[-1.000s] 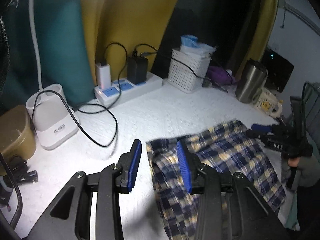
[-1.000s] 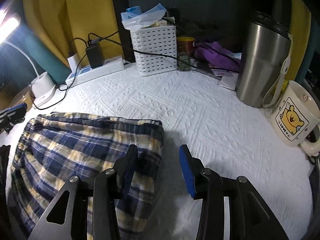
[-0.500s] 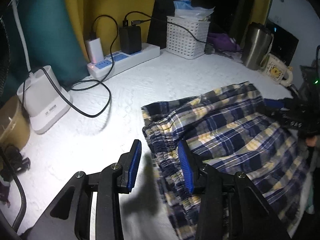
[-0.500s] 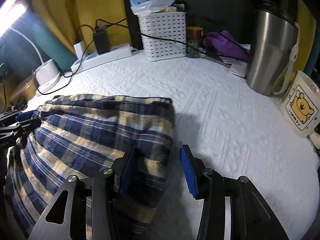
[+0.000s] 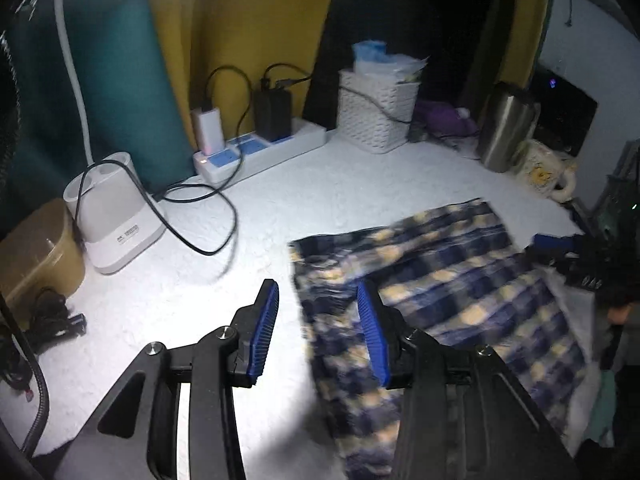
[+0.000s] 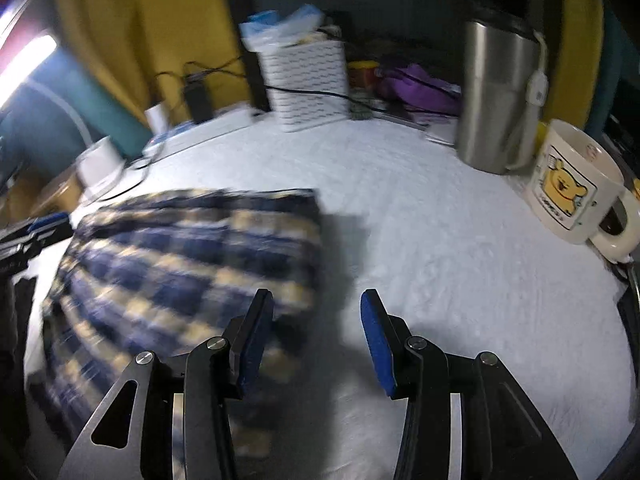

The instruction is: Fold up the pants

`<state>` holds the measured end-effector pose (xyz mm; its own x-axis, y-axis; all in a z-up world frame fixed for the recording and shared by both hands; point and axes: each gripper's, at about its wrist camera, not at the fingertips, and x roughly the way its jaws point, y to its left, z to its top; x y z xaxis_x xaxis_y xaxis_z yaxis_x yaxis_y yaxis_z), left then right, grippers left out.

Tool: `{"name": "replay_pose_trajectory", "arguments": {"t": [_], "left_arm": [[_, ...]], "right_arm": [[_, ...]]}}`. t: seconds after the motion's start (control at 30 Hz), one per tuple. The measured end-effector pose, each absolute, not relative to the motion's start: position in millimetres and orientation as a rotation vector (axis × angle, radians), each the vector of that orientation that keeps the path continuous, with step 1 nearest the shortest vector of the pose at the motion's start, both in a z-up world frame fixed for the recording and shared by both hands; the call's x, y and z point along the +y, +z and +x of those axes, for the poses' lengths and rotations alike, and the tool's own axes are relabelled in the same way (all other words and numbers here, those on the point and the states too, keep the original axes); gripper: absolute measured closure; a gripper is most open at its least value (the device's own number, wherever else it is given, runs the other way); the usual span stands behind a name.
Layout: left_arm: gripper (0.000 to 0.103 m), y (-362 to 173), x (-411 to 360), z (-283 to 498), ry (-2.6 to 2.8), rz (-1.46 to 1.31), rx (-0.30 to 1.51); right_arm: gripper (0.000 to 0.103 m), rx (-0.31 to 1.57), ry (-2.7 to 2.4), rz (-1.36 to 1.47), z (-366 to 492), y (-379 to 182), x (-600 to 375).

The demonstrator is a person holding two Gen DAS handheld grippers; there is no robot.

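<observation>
Plaid pants [image 6: 192, 256] between both claws, left claw [image 5: 318, 330] and right claw [image 6: 316, 334] released, mug [image 6: 572, 188] lettering unreadable.

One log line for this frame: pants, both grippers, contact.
pants: plaid, flat on white table | left gripper: open, over left edge | right gripper: open, over right edge | contact: none visible

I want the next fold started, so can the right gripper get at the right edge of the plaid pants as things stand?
Probably yes: the right gripper is open beside the plaid pants, with nothing between them.
</observation>
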<state>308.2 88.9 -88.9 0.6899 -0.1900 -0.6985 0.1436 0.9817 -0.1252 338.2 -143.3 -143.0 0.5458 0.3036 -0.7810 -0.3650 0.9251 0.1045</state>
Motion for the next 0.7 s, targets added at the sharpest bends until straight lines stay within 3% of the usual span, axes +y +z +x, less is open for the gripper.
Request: {"name": "replay_pose_trajectory", "arguments": {"t": [0.2,0.3,0.7], "left_arm": [[0.062,-120.0,72.8,305.8,-0.141,0.017,0.867],[0.055,-132.5,76.7,307.9,-0.141,0.028,0.871],[0.053,-98.6,81.0,286.6,-0.137,-0.014,0.796]], "right_arm": [[0.057,0.918,0.379,-0.128,323.4,-161.7,-141.3],[0.057,0.912,0.343,-0.16,319.4,-161.7,-150.3],[0.056,0.868,0.338,-0.048,291.1,-140.3,-175.4]]}}
